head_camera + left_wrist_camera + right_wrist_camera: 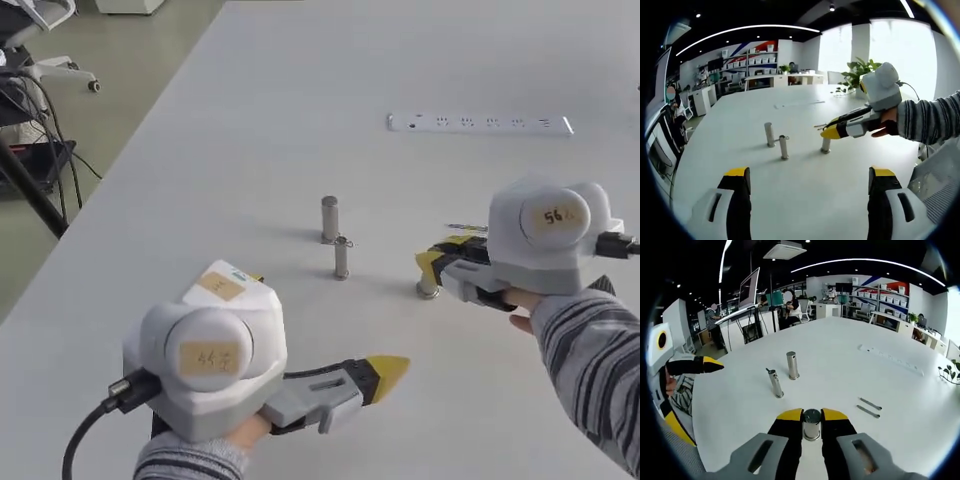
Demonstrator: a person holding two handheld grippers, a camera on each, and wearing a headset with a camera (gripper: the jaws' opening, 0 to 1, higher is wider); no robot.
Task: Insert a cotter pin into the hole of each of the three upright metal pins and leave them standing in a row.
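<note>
Three short metal pins stand upright on the white table (300, 110). The far pin (330, 218) is bare. A cotter pin (346, 241) sits through the top of the middle pin (342, 258). My right gripper (431, 268) is shut on the third pin (428, 289), low on the table; the right gripper view has that pin (811, 424) between the yellow fingertips. Two loose cotter pins (869, 407) lie to its right. My left gripper (807, 182) is open and holds nothing, hovering near the front edge, well short of the pins (784, 147).
A white power strip (480, 123) lies farther back on the table. Office chairs and cables (40, 90) stand off the table's left side. Bare table surface surrounds the pins.
</note>
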